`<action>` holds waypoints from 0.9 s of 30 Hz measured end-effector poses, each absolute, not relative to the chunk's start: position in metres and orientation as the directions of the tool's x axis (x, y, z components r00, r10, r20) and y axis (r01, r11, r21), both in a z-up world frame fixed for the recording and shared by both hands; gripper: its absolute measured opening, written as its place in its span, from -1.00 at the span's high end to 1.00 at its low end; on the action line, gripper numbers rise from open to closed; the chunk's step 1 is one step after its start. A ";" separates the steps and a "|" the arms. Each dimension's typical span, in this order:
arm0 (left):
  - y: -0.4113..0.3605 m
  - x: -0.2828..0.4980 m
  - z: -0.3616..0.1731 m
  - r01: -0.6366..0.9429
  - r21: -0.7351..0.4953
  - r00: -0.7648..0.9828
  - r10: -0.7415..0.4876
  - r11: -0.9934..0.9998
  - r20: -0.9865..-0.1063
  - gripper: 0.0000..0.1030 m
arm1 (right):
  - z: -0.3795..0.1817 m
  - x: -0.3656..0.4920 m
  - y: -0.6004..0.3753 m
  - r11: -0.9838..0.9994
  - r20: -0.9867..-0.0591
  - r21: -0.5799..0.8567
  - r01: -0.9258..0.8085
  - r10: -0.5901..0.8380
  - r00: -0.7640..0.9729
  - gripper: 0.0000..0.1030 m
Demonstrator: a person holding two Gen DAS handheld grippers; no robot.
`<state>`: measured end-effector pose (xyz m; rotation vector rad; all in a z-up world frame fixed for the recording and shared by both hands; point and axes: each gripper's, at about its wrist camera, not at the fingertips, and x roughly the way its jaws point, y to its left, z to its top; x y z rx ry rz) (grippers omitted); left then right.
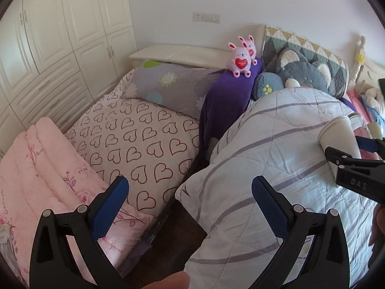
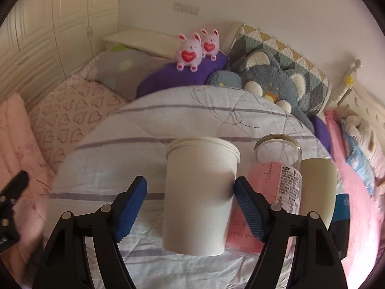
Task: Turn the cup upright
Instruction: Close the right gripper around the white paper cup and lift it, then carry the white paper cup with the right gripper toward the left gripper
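Right gripper [image 2: 190, 207] blue fingers apart, straddling white paper cup [image 2: 199, 197], rim pointing away along them; left gripper [image 1: 190, 207] agape, empty, farther off.

A home bedroom is shown: a bed [image 1: 276, 159] is covered with quilts and pillows, plush rabbits [image 1: 240, 59] are perched by the headboard, and white wardrobes [image 1: 60, 29] are ranged along one wall.
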<state>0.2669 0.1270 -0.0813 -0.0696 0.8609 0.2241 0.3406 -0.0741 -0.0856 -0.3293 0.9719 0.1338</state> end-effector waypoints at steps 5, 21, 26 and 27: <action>0.128 0.261 -0.084 -0.219 0.030 0.623 0.163 0.975 -0.765 -1.00 | -0.104 0.342 -0.078 0.942 -0.848 -0.216 -0.256 -0.051 0.527 -0.41; 0.107 0.197 -0.052 -0.201 0.030 0.666 0.159 0.979 -0.728 -1.00 | -0.055 0.244 -0.098 0.942 -0.807 -0.002 -0.336 0.197 0.557 -0.25; 0.077 0.172 -0.045 -0.152 0.029 0.686 0.126 0.988 -0.717 -1.00 | -0.046 0.189 -0.135 0.963 -0.793 -0.001 -0.270 0.164 0.586 -0.26; 0.070 0.166 -0.044 -0.140 0.027 0.689 0.117 0.990 -0.715 -1.00 | -0.046 0.182 -0.142 0.967 -0.793 0.001 -0.255 0.156 0.589 -0.25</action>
